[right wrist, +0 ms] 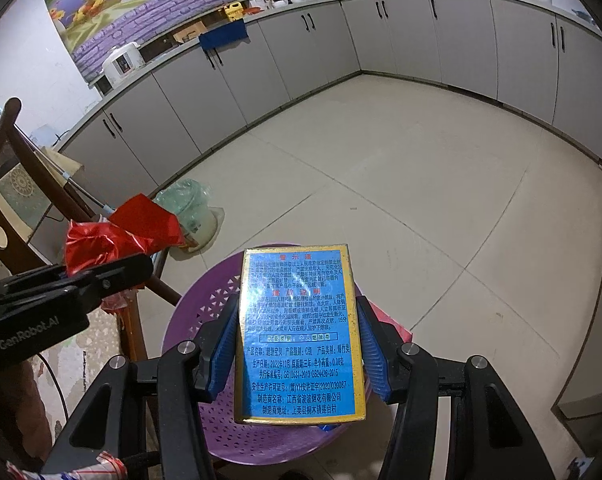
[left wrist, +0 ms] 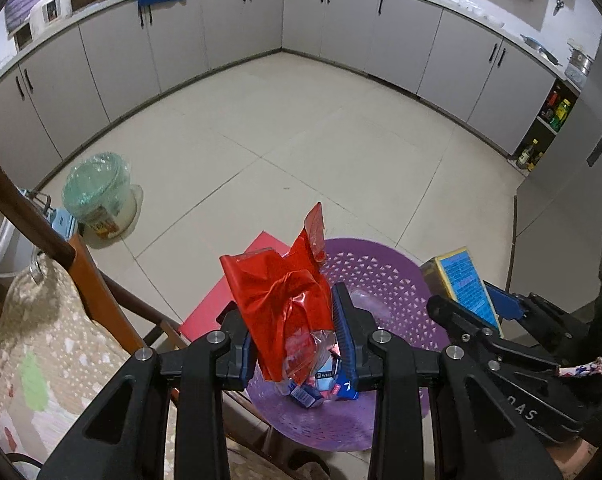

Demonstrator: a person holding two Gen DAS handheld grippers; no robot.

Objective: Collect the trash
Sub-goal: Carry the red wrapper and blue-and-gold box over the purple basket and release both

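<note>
My left gripper is shut on a crumpled red foil wrapper and holds it above the purple perforated basket; some small packets lie in the basket. My right gripper is shut on a flat blue box with a gold border, held over the same basket. The box and right gripper also show at the right of the left wrist view. The wrapper and left gripper show at the left of the right wrist view.
A red mat lies under the basket on the tiled floor. A bin lined with a green bag stands by the grey cabinets. A wooden chair with a cushion is at the left.
</note>
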